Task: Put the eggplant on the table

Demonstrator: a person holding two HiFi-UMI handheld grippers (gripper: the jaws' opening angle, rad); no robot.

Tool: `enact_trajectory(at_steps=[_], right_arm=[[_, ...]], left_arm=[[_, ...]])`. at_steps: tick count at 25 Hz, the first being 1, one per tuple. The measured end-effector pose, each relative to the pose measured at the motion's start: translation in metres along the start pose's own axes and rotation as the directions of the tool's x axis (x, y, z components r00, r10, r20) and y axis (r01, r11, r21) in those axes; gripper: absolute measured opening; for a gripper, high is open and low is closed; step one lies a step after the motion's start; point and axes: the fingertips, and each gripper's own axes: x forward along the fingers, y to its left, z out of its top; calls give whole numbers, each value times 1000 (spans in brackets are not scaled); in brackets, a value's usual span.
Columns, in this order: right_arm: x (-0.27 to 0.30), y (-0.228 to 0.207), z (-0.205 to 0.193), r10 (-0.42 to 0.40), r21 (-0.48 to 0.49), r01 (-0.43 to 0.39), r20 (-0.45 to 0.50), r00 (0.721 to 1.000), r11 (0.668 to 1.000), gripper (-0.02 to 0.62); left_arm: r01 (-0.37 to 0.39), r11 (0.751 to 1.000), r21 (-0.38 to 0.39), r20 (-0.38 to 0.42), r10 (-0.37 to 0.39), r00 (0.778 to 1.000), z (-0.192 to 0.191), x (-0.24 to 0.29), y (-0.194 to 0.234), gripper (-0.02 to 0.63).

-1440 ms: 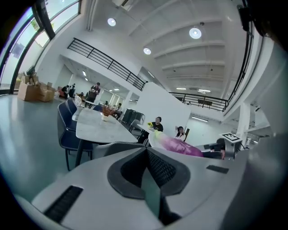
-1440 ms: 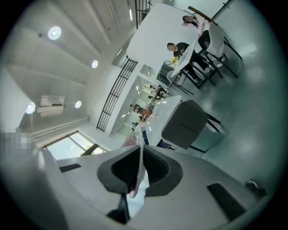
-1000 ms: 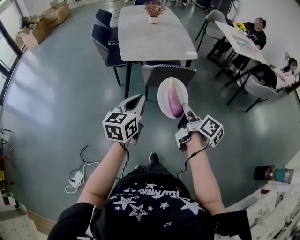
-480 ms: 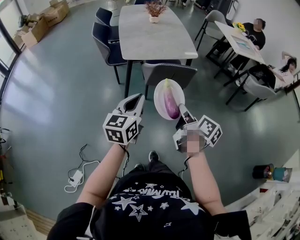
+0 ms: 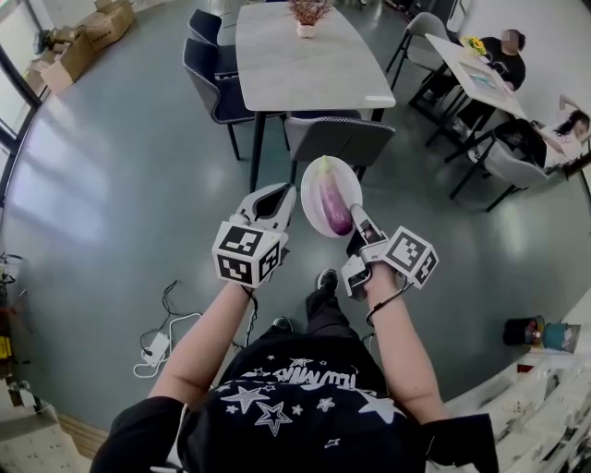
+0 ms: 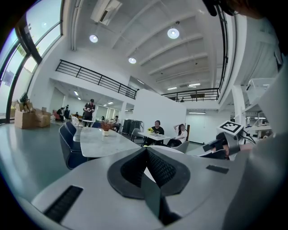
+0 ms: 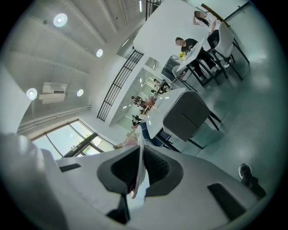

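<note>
A purple eggplant (image 5: pixel 334 207) lies on a white plate (image 5: pixel 317 187), carried in the air in front of me. My right gripper (image 5: pixel 355 222) is shut on the plate's near rim; in the right gripper view the plate's edge (image 7: pixel 141 158) runs between the jaws. My left gripper (image 5: pixel 274 198) hangs beside the plate, to its left, shut with nothing in it; its jaws meet in the left gripper view (image 6: pixel 145 158). The long grey table (image 5: pixel 300 57) stands ahead, beyond a grey chair (image 5: pixel 337 137).
Dark blue chairs (image 5: pixel 211 69) line the table's left side. A potted plant (image 5: pixel 306 16) stands at its far end. Seated people and another table (image 5: pixel 475 74) are at the right. Cables and a power strip (image 5: pixel 155 344) lie on the floor at my left.
I have stepped closer to the table with plate and eggplant held up; the chair and table now sit nearer. Both grippers kept their grip and spacing.
</note>
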Motion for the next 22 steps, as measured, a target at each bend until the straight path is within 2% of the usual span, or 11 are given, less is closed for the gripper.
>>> enact_trajectory(at_steps=[8,22], right_arm=[[39,-15,25,28,20,-27,-35,999,999,26],[156,-43,110,76,38,-72,-120,990,997,26]], left_arm=[[-17,999,37,22,16,1000,5,35,11,8],[-128,991,26,7,128,992,22,147,76,8]])
